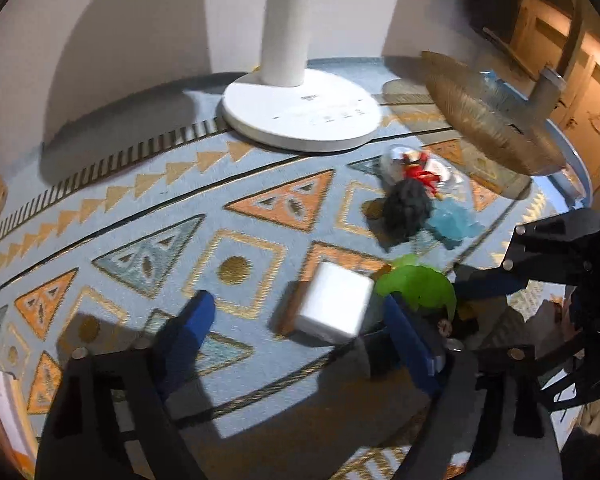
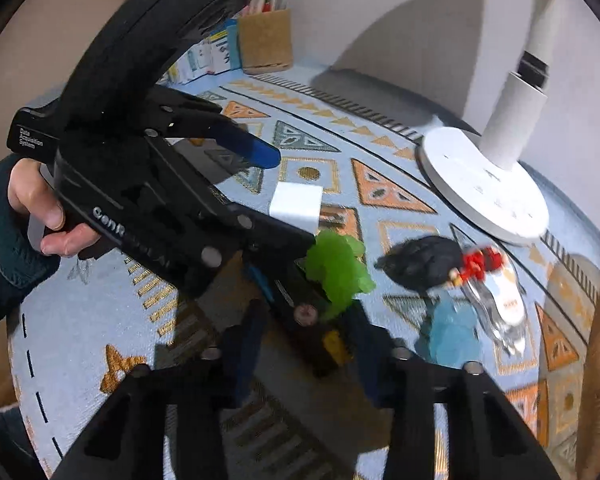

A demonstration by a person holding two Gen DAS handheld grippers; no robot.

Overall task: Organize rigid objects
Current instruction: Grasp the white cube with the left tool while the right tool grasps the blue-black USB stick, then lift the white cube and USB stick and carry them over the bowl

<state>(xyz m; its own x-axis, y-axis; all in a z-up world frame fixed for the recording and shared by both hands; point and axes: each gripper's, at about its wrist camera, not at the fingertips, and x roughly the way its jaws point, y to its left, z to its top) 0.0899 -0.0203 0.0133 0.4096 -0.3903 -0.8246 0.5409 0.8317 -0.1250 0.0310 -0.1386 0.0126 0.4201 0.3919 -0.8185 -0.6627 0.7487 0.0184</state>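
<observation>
rug point(image 1: 140, 208) under fan base point(image 1: 300, 116) | white box point(image 1: 332, 304) between the apart left gripper point(image 1: 300, 332) jaws, not pressed | right gripper point(image 2: 304, 344) (blurred) around a dark toy point(image 2: 320, 328), grip unclear | box stiff, light: take flat sides

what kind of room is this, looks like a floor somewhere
Probably the floor of a lived-in home room. A patterned blue rug runs up to a plain wall, the round white base of a standing fan sits on it, and small toys lie scattered, among them a green plastic toy.
</observation>
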